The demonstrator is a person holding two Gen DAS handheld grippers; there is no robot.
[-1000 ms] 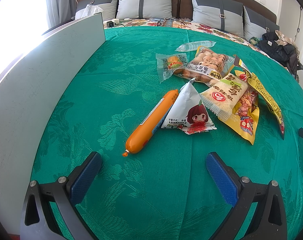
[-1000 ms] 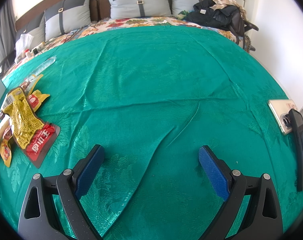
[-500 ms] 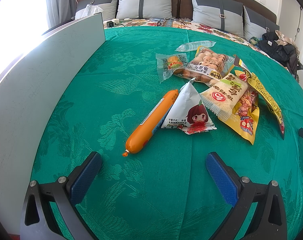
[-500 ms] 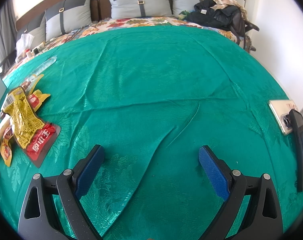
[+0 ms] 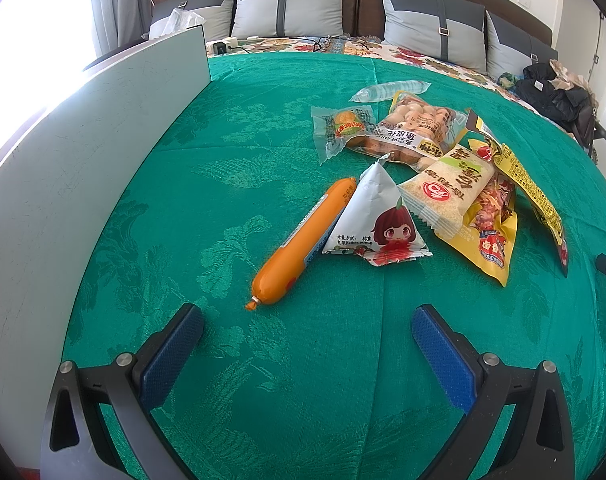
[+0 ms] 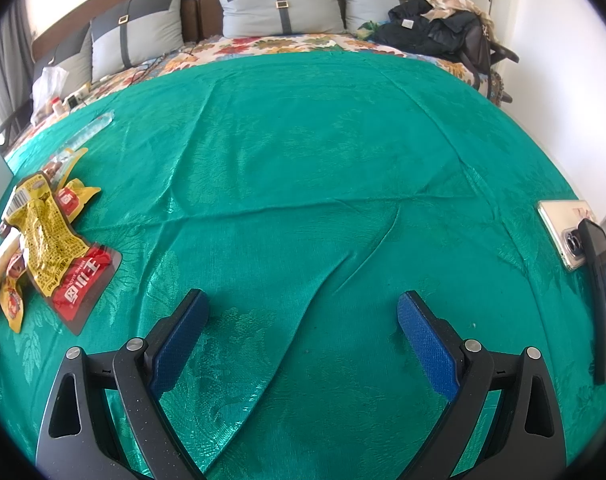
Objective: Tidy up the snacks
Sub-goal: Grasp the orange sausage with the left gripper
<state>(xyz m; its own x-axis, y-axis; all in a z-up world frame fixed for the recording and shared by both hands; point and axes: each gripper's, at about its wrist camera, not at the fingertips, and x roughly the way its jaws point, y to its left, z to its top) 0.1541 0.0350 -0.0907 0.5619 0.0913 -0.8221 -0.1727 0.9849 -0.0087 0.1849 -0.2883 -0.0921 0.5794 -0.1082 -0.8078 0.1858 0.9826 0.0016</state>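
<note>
right view cuts the snack pile off at its left edge, only the yellow-red packet (image 6: 59,240) shows whole there, the rest is partly out of frame. in the left view the peanut bag (image 5: 413,130) is half covered by the corn packet (image 5: 343,128) and the cracker pack (image 5: 451,192); the yellow chicken-feet type pack (image 5: 493,236) sits under the cracker pack, print too small to read. a clear tube packet (image 5: 389,90) lies behind the pile, contents hard to make out. white board (image 5: 83,168) blocks everything to the left.

left gripper (image 5: 307,320) fingers wide apart, holding nothing, pads off the green bedspread (image 5: 223,160), orange sausage (image 5: 303,240) lies just ahead between them, its tip near the left pad. sausage touches the triangle pack (image 5: 377,224).

right gripper (image 6: 303,312) fingers wide apart, nothing in it, over bare cloth, well apart from the snacks. phone (image 6: 563,236) and a dark device (image 6: 603,300) at the right edge, partly cut off.
</note>
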